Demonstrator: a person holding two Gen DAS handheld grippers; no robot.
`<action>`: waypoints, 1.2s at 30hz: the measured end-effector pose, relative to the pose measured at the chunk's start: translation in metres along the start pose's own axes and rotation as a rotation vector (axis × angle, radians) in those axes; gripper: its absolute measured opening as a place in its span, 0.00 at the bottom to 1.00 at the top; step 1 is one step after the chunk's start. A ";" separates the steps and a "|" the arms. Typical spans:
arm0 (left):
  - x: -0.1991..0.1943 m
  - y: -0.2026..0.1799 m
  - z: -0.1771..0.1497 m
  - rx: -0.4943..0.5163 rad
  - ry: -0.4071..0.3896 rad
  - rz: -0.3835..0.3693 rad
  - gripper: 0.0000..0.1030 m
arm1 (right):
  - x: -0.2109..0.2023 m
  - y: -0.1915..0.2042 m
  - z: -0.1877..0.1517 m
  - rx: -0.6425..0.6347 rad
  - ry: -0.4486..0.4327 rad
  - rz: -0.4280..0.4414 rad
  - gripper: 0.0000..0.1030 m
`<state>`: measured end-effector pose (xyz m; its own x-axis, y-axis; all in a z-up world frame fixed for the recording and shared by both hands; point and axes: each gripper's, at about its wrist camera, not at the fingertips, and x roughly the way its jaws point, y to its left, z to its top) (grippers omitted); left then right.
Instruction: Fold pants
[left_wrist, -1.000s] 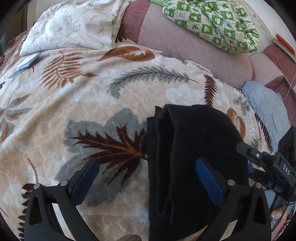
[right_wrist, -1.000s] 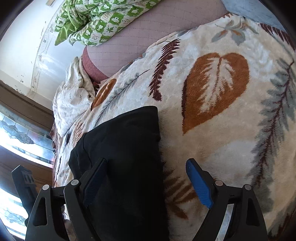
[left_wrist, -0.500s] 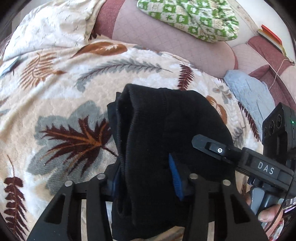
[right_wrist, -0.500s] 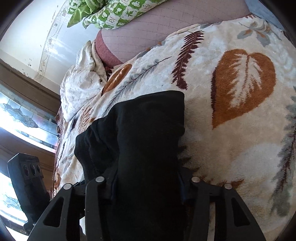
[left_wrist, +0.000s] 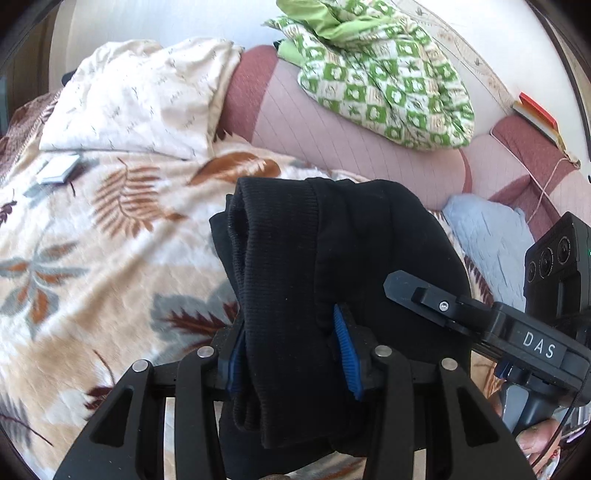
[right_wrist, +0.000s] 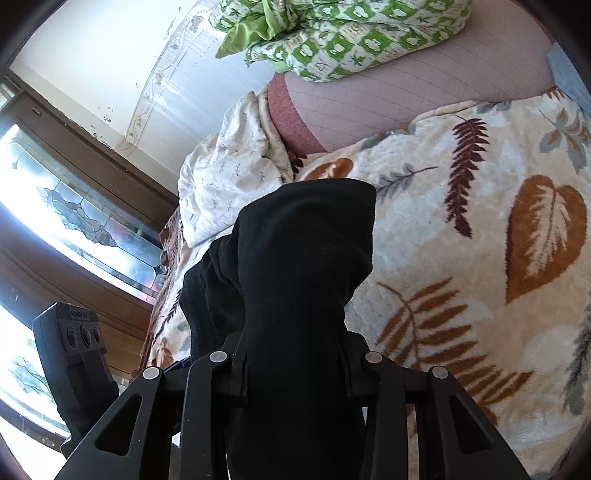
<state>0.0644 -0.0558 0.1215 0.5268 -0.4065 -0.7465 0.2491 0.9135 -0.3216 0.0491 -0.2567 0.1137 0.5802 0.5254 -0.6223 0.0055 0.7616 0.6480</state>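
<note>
The black pants (left_wrist: 314, 258) are folded into a thick bundle and held up off the leaf-print blanket (left_wrist: 92, 258). My left gripper (left_wrist: 291, 354) is shut on the bundle's left side, its blue pads (left_wrist: 345, 354) pressed into the ribbed cloth. My right gripper (right_wrist: 295, 373) is shut on the right side of the pants (right_wrist: 303, 258); its pads are hidden by the cloth. The right gripper's body (left_wrist: 517, 332) shows at the right of the left wrist view. The left gripper's body (right_wrist: 77, 362) shows at the lower left of the right wrist view.
A cream quilt (left_wrist: 140, 96) and a green checked quilt (left_wrist: 380, 81) lie at the back, against a pink padded backrest (left_wrist: 332, 140). A grey-blue cloth (left_wrist: 491, 236) lies at the right. A small flat packet (left_wrist: 59, 170) lies on the blanket, far left. A window (right_wrist: 74, 221) is at the left.
Both grippers were open beside the pants lying on the blanket. They closed on the bundle and lifted it off the blanket.
</note>
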 end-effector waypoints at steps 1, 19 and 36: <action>0.001 0.001 0.005 0.004 -0.005 0.014 0.41 | 0.004 0.005 0.004 -0.003 -0.004 0.004 0.36; 0.094 0.038 0.010 0.062 0.072 0.139 0.60 | 0.101 -0.045 0.017 0.111 0.066 -0.082 0.42; 0.039 0.066 0.043 -0.002 -0.042 0.183 0.75 | 0.049 -0.003 0.024 -0.105 -0.095 -0.330 0.64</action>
<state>0.1365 -0.0124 0.0968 0.5964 -0.2338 -0.7679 0.1443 0.9723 -0.1840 0.0971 -0.2423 0.0911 0.6348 0.2109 -0.7434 0.1238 0.9218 0.3673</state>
